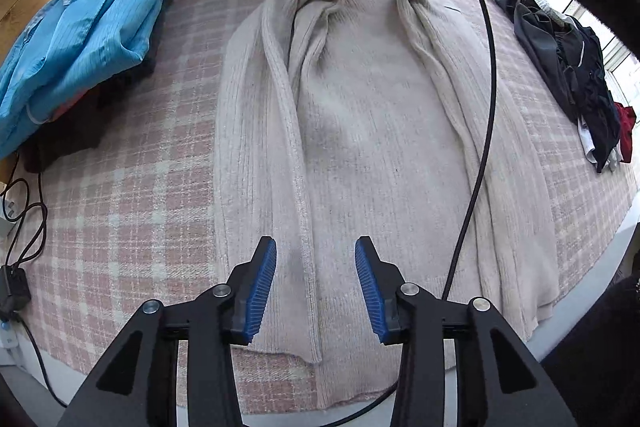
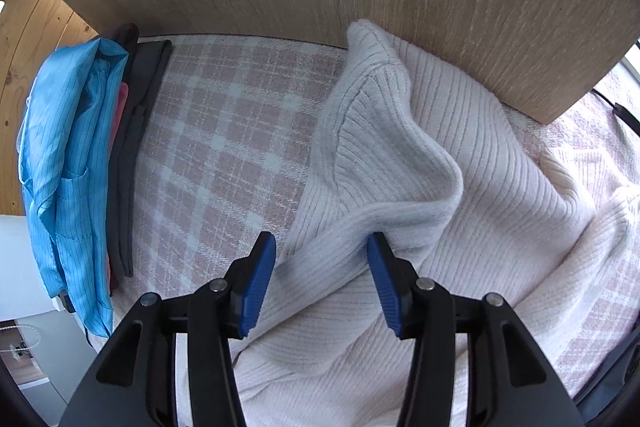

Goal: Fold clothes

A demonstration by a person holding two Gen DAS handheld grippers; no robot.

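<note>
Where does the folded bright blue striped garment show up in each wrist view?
Left wrist view: the folded bright blue striped garment lies at upper left, on top of a pile of darker clothes, left of the cream knitted cardigan.
Right wrist view: it runs down the left edge, beside dark grey folded clothes.
Shared landmark: the pink and white checked cloth under everything.

I see a cream ribbed knit cardigan (image 1: 372, 115) lying flat and lengthwise on the bed with the pink check cover (image 1: 132, 195). Its bottom hem lies just under my left claw (image 1: 316, 283), with the neck at the far end. Both sleeves are folded inward along the body. Under my right claw (image 2: 322, 279) its collar (image 2: 384, 147) stands up, bunched.
</note>
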